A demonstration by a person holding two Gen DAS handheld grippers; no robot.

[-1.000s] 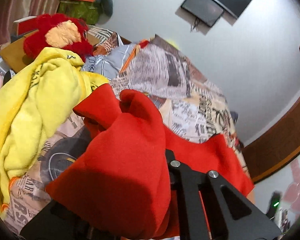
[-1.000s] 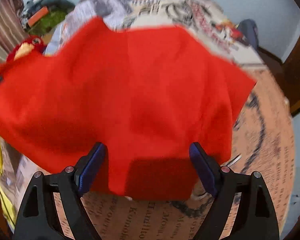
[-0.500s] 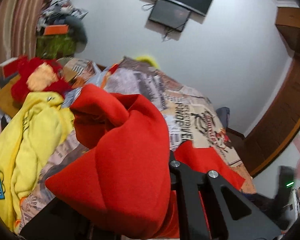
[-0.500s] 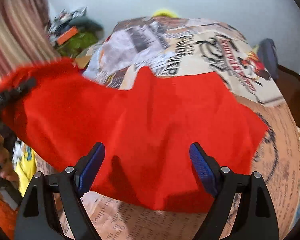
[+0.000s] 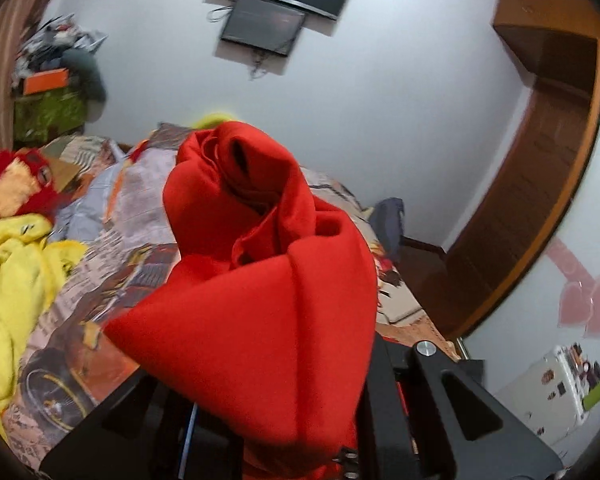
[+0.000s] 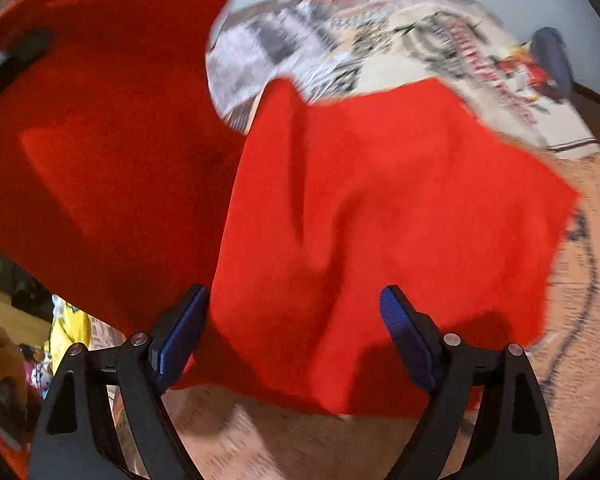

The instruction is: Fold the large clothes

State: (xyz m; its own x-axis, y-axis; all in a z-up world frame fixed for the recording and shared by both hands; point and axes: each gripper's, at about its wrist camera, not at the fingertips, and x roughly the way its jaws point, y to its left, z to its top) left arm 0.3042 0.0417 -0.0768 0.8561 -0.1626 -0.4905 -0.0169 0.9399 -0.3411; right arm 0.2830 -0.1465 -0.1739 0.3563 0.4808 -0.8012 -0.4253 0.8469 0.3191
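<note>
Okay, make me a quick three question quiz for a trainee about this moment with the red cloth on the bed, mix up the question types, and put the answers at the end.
1. True or false: the right gripper is clamped on the red cloth.
2. Which gripper holds a bunched part of the red cloth? A) left gripper B) right gripper C) neither
3. Fill in: left of the red cloth, on the printed bedspread, lies a heap of ___ fabric.

Key:
1. False; its blue pads stand wide apart with the cloth beyond them.
2. A
3. yellow
</note>
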